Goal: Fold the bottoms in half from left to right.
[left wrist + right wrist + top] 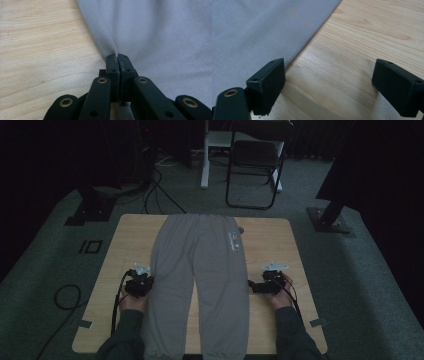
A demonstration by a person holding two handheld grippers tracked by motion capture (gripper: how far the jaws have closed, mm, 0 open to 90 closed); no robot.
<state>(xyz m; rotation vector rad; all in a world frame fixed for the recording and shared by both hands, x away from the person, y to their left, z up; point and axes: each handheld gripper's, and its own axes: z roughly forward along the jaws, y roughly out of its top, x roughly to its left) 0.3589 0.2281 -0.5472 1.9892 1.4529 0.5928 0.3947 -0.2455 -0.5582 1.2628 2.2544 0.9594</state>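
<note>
Grey sweatpants (200, 270) lie flat on the wooden table (275, 245), waistband at the far end and cuffs hanging toward the near edge. My left gripper (145, 281) is at the outer seam of the left leg, and in the left gripper view it (117, 55) is shut on a pinched fold of the grey fabric (160, 37). My right gripper (252, 286) sits at the outer edge of the right leg. In the right gripper view it (328, 80) stands open over bare wood, with its left fingertip (268, 77) at the edge of the sweatpants (257, 32).
A folding chair (255, 165) and a white table leg (205, 155) stand beyond the table's far edge. Black stand bases (90, 210) (330, 220) flank the table on grey carpet. Cables (65, 295) lie on the floor at left. Bare wood (285, 255) shows on both sides of the pants.
</note>
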